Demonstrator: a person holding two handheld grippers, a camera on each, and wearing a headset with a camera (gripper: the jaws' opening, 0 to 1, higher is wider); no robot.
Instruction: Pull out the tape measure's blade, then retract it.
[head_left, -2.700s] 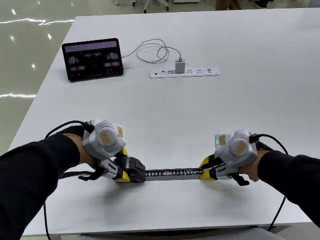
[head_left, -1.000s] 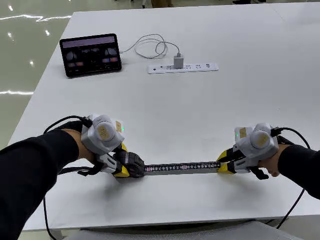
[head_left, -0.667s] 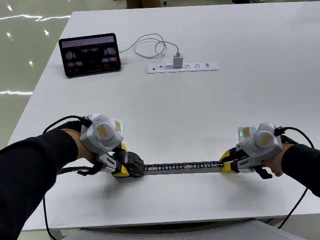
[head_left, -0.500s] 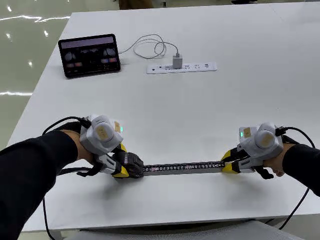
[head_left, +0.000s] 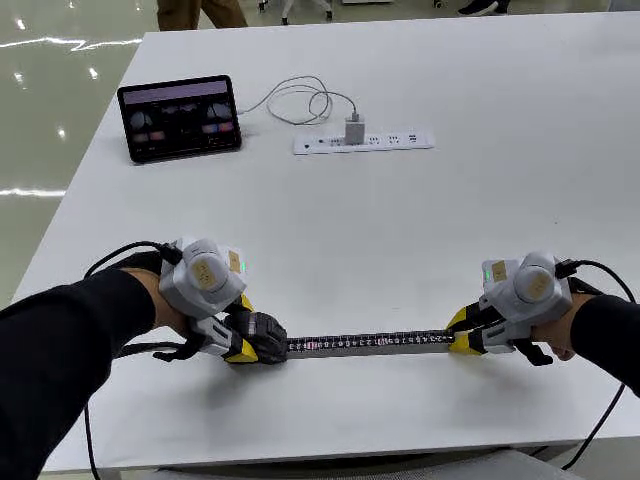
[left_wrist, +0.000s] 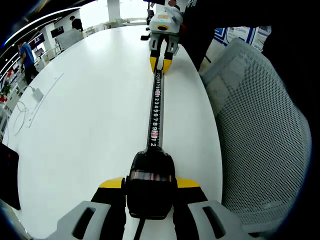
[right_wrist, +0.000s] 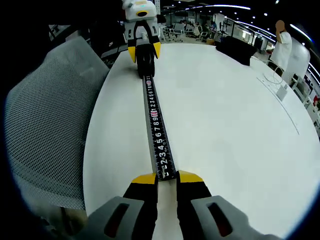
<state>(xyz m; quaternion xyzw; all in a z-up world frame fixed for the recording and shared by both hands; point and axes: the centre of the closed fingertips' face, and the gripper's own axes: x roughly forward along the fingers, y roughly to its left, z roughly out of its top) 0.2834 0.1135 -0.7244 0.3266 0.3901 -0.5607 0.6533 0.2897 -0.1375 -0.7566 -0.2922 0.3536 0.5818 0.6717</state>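
1. L gripper (head_left: 248, 330) is clamping the black case (left_wrist: 150, 177) between its jaws. The case is sitting on the counter (head_left: 400, 230) near the front edge.
2. R gripper (head_left: 460, 333) is pinching the blade (head_left: 365, 343) at its tip, jaws closed on it. The blade is lying flat & straight on the counter btwn the two grippers, numbers up.
3. My read of the step: the pull-out is looking about done, w/ a good length out, and the retract is coming next.
4. To do it well, R should be walking the tip back toward the case in line w/ the blade and not letting go early, so the spring isn't whipping it in.
5. L should be holding the case firm & level, slot pointing at R, so the blade isn't twisting or kinking at the mouth.
6. Risks: the tip slipping out of R's thin pinch & snapping back, or the case skidding if L's squeeze is slackening.
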